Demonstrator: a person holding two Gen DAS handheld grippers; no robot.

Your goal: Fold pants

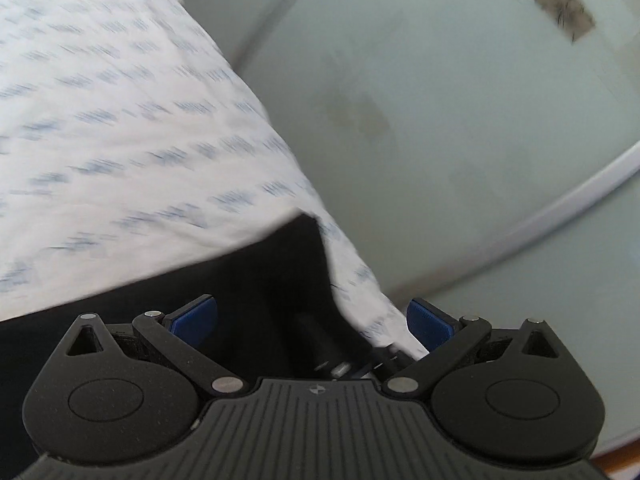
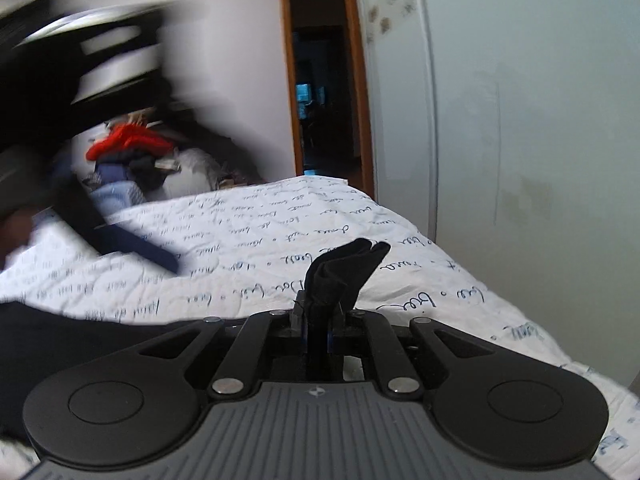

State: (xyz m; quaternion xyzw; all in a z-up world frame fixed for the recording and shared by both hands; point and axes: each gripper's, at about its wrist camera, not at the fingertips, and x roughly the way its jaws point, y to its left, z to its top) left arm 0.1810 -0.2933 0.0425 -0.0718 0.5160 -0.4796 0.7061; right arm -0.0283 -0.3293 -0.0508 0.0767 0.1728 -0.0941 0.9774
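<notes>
Where right tool [image 2: 316, 330] pinches pants [image 2: 340, 276], pads hidden.

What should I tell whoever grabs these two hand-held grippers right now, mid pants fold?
Right hand-held gripper: shut on a bunched edge of the black pants.
Left hand-held gripper: open, holding nothing; black cloth lies just ahead of it.
The pants lie on the white bedspread with script print.
Done: one edge gripped. No finished fold is in view.
Left: grip with the left, probably, then fold the cloth over and smooth it.
</notes>
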